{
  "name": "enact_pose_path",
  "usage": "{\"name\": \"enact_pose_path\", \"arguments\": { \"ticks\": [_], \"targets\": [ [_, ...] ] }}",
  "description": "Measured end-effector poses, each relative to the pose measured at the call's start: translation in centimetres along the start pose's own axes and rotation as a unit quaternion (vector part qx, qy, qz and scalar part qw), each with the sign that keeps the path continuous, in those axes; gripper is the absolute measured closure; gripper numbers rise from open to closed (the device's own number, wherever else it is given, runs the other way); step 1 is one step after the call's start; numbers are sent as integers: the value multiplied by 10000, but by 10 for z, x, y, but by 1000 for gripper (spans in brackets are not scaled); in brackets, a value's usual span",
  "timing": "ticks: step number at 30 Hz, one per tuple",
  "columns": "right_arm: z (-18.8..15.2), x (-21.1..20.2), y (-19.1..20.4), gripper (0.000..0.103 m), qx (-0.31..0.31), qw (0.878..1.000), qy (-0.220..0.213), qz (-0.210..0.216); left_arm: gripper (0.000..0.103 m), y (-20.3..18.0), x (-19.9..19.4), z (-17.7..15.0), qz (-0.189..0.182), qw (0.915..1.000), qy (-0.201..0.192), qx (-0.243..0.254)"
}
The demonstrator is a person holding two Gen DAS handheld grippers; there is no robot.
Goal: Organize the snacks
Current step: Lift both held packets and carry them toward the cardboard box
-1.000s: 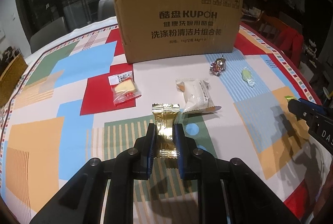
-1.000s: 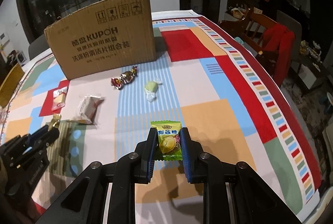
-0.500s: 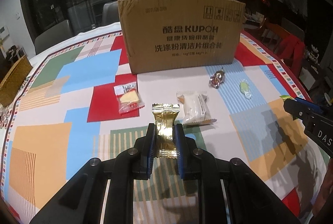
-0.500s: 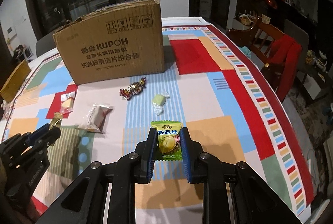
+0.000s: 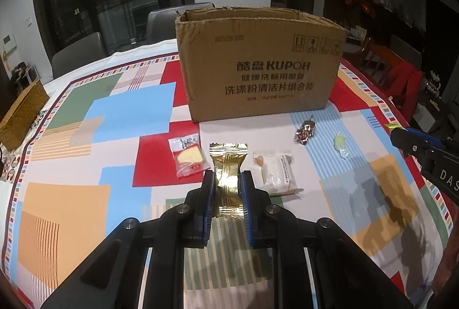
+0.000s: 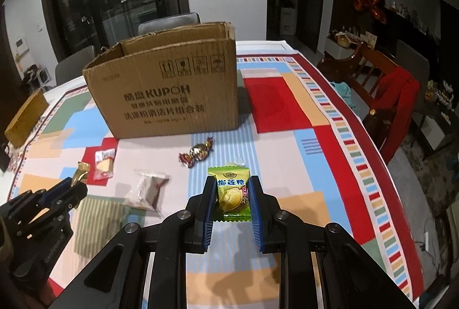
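left tool [image 5: 227, 188]: clamped on gold packet [image 5: 228, 165], held above surface [image 5: 71, 194]
right tool [image 6: 233, 195]: clamped on green durian candy [image 6: 232, 194], off surface
cardboard box [image 5: 258, 70]: open-topped, behind both
loose on surface: cake slice pack [image 5: 188, 158], white pack [image 5: 276, 174], foil candy [image 5: 305, 131], pale green candy [image 5: 340, 144]

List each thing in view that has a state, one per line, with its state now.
Cardboard box: upright on the table, top open.
Gold packet: sealed, held off the table by the left hand-held gripper.
Green durian candy: sealed, held by the right hand-held gripper.
Cake slice packet: sealed, lying flat.
White packet: sealed, lying flat.
Twisted foil candy: wrapped, lying on the table.
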State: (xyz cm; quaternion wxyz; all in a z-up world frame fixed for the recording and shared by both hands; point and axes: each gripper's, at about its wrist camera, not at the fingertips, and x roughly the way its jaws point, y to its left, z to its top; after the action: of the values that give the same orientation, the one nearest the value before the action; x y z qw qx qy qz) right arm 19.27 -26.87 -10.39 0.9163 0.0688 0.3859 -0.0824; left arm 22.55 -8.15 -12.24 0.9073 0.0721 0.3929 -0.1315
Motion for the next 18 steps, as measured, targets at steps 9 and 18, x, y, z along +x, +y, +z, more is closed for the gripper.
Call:
{"name": "enact_pose_path", "arguments": {
  "ticks": [9,18],
  "targets": [
    [19,-2,5,79,-46,9999,-103,103,84,6,-6,17,40,9999,-102,-60],
    [41,-3,13,79,-116,9994,-235,210,84,14,-11,39,63,9996,-234,-124]
  ]
}}
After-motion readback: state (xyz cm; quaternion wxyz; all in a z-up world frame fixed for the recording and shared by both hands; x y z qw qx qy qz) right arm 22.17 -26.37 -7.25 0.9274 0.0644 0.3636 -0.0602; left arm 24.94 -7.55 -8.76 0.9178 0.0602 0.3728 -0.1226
